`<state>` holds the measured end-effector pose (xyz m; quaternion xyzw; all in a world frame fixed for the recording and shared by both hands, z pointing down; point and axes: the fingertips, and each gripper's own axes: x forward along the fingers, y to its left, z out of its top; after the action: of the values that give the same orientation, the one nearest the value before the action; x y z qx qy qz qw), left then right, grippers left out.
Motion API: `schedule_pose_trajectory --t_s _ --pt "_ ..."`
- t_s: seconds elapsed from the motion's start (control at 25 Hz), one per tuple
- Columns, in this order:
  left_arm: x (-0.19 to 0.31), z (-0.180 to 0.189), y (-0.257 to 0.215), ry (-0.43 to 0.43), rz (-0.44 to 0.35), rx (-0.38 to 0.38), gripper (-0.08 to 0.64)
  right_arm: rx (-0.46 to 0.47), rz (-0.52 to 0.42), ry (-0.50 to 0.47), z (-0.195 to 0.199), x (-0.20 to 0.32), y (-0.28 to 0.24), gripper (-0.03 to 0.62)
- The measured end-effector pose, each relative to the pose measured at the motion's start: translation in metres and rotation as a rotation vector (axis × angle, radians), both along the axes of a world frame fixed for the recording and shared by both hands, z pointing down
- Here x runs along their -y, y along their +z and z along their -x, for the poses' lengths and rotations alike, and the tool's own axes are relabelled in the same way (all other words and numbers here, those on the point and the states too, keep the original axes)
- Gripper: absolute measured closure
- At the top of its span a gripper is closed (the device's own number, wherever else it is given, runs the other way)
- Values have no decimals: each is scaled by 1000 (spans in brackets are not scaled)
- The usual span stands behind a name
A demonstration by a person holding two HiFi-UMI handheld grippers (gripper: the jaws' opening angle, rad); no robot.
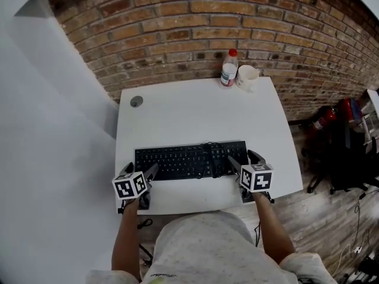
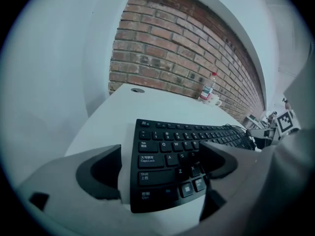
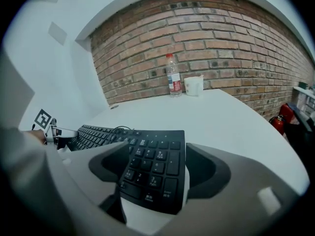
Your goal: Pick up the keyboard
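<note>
A black keyboard (image 1: 189, 160) lies flat near the front edge of the white table (image 1: 195, 111), with a coiled black cable (image 1: 211, 151) resting on its right half. My left gripper (image 1: 141, 171) stands open around the keyboard's left end; in the left gripper view the keyboard (image 2: 182, 151) reaches between the jaws of that gripper (image 2: 157, 168), with a gap to the left jaw. My right gripper (image 1: 246, 160) is open around the right end, where the number pad of the keyboard (image 3: 152, 166) sits between the jaws of that gripper (image 3: 160, 168) without being pressed.
A plastic bottle (image 1: 229, 68) with a red cap and a white mug (image 1: 247, 77) stand at the table's back edge by the brick wall. A round cable hole (image 1: 137, 101) is at the back left. A red fire extinguisher (image 1: 323, 118) lies on the floor to the right.
</note>
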<state>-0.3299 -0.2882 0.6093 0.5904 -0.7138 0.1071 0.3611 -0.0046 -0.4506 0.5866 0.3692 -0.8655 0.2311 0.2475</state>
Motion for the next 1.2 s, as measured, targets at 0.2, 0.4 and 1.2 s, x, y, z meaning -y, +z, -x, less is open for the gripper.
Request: schedule_pose_trajectory --t_s 0.2,0.4,1.2 --pt "5 0 -1 29 18 26 66 9 44 13 3 7 8 213" --pt "10 0 0 42 15 6 78 3 69 7 6 10 15 212" --pt "12 -3 -1 50 19 -14 124 18 82 14 7 12 17 210"
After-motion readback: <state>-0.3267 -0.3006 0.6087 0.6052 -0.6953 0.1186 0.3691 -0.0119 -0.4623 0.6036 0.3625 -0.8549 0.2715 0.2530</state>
